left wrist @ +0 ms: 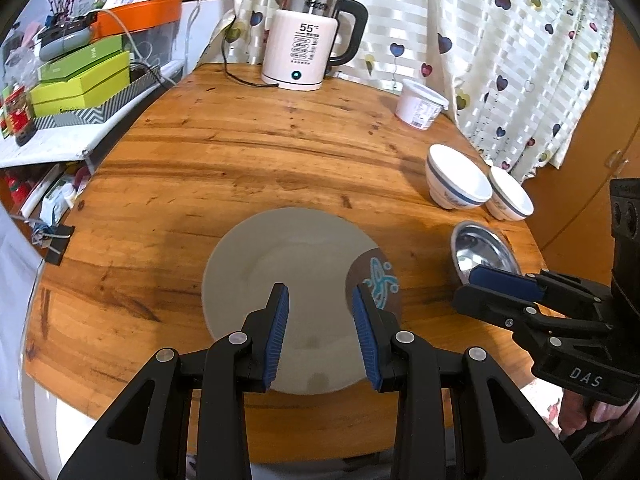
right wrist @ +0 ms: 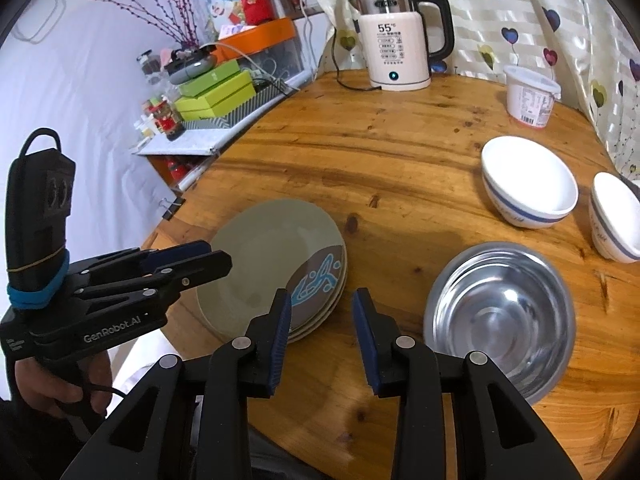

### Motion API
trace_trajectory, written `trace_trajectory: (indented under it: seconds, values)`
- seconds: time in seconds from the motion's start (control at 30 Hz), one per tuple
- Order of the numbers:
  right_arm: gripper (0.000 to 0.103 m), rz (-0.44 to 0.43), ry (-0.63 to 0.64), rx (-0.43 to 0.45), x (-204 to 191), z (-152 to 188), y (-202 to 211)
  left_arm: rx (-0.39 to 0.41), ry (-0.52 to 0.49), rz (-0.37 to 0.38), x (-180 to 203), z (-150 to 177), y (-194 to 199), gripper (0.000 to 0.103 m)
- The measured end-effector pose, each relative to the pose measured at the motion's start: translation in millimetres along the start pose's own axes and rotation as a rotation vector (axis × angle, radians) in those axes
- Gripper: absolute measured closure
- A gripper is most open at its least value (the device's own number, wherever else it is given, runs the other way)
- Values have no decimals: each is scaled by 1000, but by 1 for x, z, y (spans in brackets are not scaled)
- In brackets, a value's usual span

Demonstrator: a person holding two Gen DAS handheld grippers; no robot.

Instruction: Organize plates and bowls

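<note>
A stack of grey-green plates (left wrist: 280,264) lies on the round wooden table (left wrist: 200,168); the top plate has a brown patch with a blue pattern. My left gripper (left wrist: 320,296) hovers open above the stack with nothing between its pads. In the right wrist view the plates (right wrist: 264,248) sit front left, and the left gripper (right wrist: 216,258) hangs over their left rim. My right gripper (right wrist: 321,300) is open and empty, above bare table between the plates and a steel bowl (right wrist: 500,320). Two white bowls with blue bands (right wrist: 528,180) (right wrist: 616,216) stand behind the steel bowl.
A white electric kettle (left wrist: 308,52) with its cord stands at the table's far edge, and a white plastic tub (left wrist: 420,104) sits to its right. A shelf with green boxes (left wrist: 80,80) borders the table on the left. A heart-print curtain (left wrist: 500,40) hangs behind.
</note>
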State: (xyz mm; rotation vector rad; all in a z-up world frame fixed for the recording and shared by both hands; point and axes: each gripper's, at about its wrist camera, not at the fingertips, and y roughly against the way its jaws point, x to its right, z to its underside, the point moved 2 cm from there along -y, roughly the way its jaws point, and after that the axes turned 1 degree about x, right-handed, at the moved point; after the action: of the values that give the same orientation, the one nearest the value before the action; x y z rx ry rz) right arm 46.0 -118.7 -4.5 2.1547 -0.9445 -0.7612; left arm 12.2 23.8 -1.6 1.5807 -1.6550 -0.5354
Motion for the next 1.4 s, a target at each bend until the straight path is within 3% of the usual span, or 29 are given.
trace_trajectory:
  seconds: [0.63,1.4]
  values:
    - [71,42,-69,39,40,-2,25,-25,-77,59,44,-20,-15,69]
    - [71,106,-234,84,120,1,51,-75,-142,111,94,-51,-49,69]
